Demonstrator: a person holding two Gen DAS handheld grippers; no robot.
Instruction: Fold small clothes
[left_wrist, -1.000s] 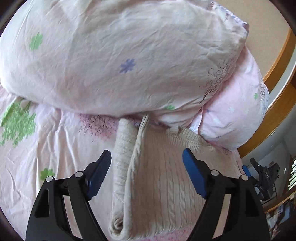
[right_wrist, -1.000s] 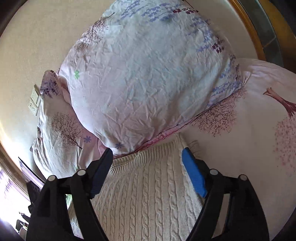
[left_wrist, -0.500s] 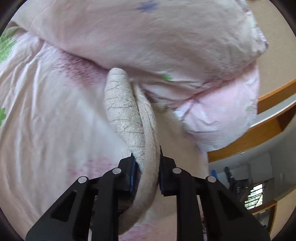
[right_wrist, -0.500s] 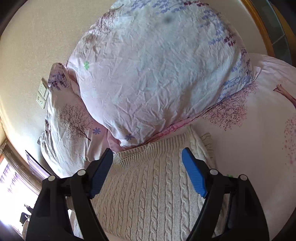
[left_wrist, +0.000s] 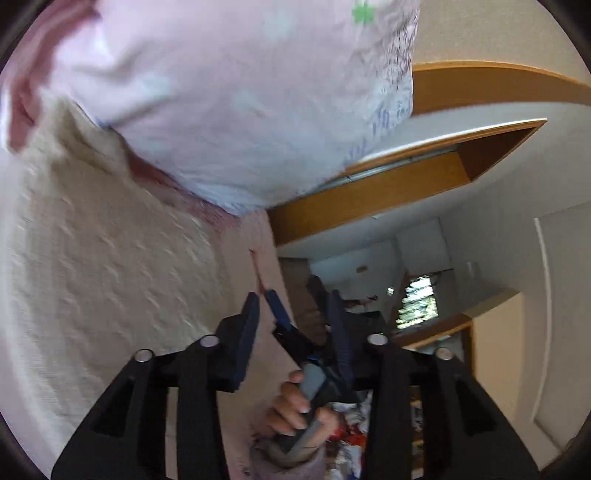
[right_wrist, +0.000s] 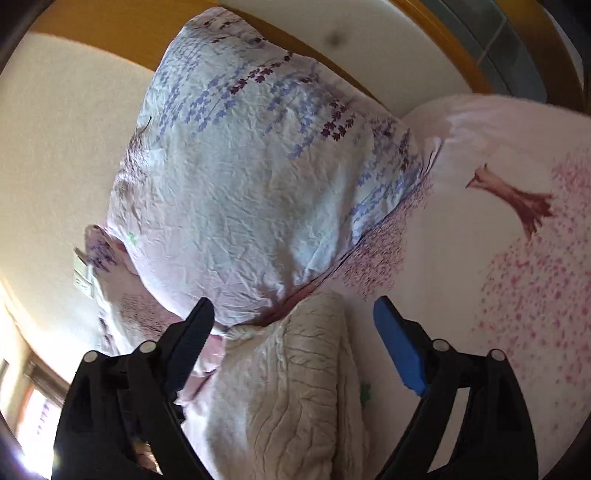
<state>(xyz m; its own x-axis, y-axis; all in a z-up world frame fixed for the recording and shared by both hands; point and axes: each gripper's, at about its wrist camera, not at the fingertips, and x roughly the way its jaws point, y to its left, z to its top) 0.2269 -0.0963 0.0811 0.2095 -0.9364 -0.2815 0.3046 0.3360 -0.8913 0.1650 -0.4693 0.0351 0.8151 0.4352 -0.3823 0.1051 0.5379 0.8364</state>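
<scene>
Right wrist view, right tongs wide apart over cream sweater, left tongs parted, empty.

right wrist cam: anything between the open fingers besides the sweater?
In the right wrist view, the right gripper stands open with the cream cable-knit sweater between its fingers, plus a strip of pink bedsheet beside the blue pad.

A cream cable-knit sweater lies on a pale pink bed sheet printed with pink blossom trees and brown trunks. The pillow is pale blue-white with purple and violet leaf sprigs. Each black claw has blue pads. The bed frame is orange-brown wood.
</scene>
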